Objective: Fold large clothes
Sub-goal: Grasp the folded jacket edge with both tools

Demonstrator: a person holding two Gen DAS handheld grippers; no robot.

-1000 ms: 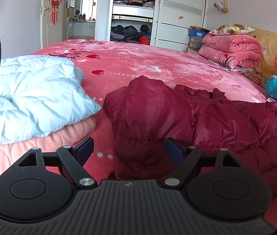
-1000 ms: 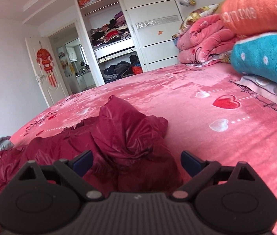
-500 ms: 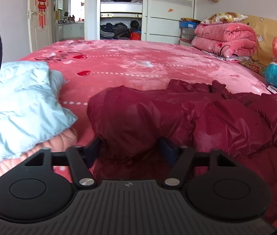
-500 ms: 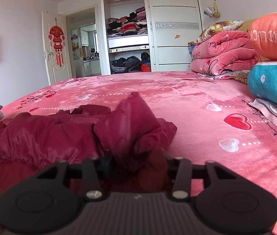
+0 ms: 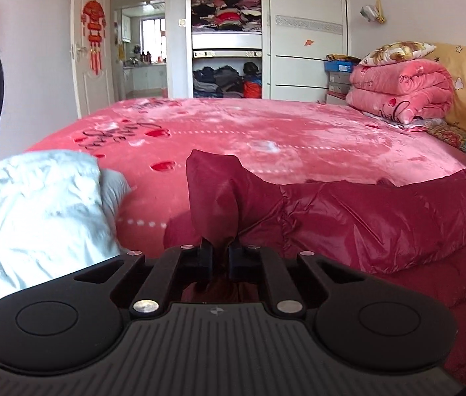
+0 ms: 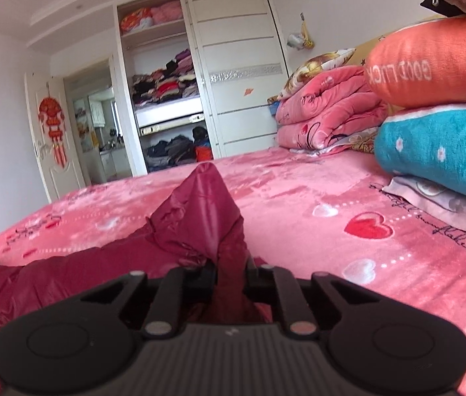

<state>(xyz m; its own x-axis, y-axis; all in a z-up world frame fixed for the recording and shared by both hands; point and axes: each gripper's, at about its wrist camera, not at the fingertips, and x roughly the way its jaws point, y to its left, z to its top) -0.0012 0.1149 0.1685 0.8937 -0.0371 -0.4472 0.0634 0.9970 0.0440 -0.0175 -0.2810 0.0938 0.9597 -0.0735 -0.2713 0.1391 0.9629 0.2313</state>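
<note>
Both grippers pinched on dark-red puffer jacket, bunched just ahead on bed.
Your left gripper clamped fabric; right gripper was closing on it. Soft, slick, bulky: grip hems.

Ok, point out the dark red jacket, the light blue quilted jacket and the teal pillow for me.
dark red jacket [image 5: 365,224], left wrist view, on its shiny body.
light blue quilted jacket [image 5: 35,211], left wrist view, on its top.
teal pillow [image 6: 441,145], right wrist view, on its front face.
</note>
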